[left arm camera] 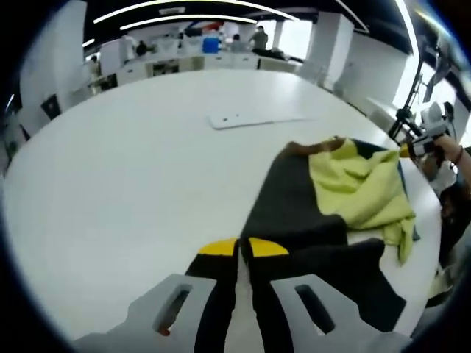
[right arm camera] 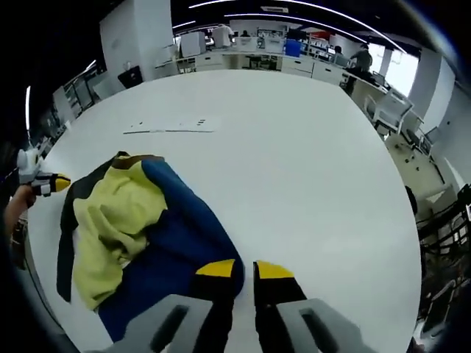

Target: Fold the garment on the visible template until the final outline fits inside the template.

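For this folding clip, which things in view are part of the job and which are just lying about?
Part of the job:
- garment, black, blue and yellow, bunched on the white table
- left gripper, over a black panel
- right gripper, at the blue edge

Lying about:
- flat white sheet on the table beyond the garment
- desks and people at the back of the room

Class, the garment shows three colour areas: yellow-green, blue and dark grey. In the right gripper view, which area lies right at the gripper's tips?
The blue area: it runs down to the right gripper, while the yellow-green area lies farther left.
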A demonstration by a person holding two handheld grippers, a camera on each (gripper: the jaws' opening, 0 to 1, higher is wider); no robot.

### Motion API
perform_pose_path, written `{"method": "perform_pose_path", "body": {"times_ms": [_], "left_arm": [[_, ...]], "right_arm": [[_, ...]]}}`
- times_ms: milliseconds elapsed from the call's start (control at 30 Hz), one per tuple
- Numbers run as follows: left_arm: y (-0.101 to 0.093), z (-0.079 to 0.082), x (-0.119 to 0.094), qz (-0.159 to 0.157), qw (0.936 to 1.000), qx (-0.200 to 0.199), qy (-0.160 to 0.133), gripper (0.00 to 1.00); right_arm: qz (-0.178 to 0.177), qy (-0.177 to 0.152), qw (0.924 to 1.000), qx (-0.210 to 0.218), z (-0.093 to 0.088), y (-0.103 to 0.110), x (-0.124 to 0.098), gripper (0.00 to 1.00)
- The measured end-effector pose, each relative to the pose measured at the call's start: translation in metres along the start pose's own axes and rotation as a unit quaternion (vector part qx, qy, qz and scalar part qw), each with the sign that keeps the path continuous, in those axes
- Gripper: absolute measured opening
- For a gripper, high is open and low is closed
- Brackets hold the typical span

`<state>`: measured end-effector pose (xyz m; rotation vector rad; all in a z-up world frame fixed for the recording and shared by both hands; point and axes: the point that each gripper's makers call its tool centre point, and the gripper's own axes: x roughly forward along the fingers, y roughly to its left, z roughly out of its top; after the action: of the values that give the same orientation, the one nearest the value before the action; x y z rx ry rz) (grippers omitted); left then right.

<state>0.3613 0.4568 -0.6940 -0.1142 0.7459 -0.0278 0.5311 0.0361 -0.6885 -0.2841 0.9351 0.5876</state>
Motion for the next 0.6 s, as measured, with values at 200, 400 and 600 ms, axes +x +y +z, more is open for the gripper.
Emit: {"method": "perform_pose_path", "body": {"times_ms": [200,400,600], "left_arm": [[-0.01,0.004,-0.009,-0.003,0.9998,0.014,-0.011,0.3],[-0.039,0.002,-0.019,-0.032,0.9991,0.023,-0.016,0.35],[-0.066,0.003,-0.026,-0.045,0.9971,0.05,-0.035,0.39]], "right_arm": [[-0.002,-0.018,0.9995,0.024,0.003,0.008,-0.008,0.4],[0.013,-0.022,0.9988,0.042,-0.004,0.022,-0.014,0.52],[0.036,-0.017,0.9985,0.038,-0.018,0.044,-0.02,0.56]]}}
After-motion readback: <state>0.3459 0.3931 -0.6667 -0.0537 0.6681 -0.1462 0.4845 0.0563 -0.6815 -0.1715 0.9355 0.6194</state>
